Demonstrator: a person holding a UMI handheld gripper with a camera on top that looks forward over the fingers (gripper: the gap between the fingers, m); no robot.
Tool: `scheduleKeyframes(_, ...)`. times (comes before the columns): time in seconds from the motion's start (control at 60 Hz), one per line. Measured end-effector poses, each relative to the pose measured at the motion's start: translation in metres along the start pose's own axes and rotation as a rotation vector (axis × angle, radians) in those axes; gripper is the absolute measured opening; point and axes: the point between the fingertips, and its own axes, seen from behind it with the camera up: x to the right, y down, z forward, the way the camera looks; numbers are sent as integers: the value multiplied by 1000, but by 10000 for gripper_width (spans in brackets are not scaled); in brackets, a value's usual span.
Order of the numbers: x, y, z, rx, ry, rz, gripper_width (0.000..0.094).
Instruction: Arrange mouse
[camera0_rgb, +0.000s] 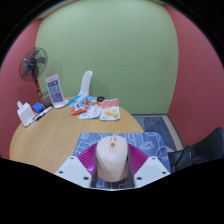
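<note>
Where the two fingers (112, 172) reach forward with their magenta pads (86, 158) facing inward, one beige mouse (112, 155) sits clamped between them, both pads pressed against its sides, its scroll wheel pointing toward 12 o'clock. Beneath and just beyond the mouse lies a dark patterned mouse mat (140, 133) on a round wooden tabletop (55, 130). Farther items on the tabletop: colourful packets (100, 106) at 12 o'clock from the mouse; a white upright bottle (86, 84) and a white-and-blue box (56, 91) at 11 o'clock; a cluster of small items with a blue cap (30, 111) at 10 o'clock. Beyond the tabletop, a black fan (33, 65) stands at 10 o'clock against a red and green wall (110, 45). A black chair (198, 152) stands at 3 o'clock.
</note>
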Motion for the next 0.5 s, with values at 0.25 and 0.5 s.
scheduleKeyframes(0.25,17,46,26,-105,-13,-3,530)
scheduleKeyframes(0.5,11,31,-20,-66,31,-52,849)
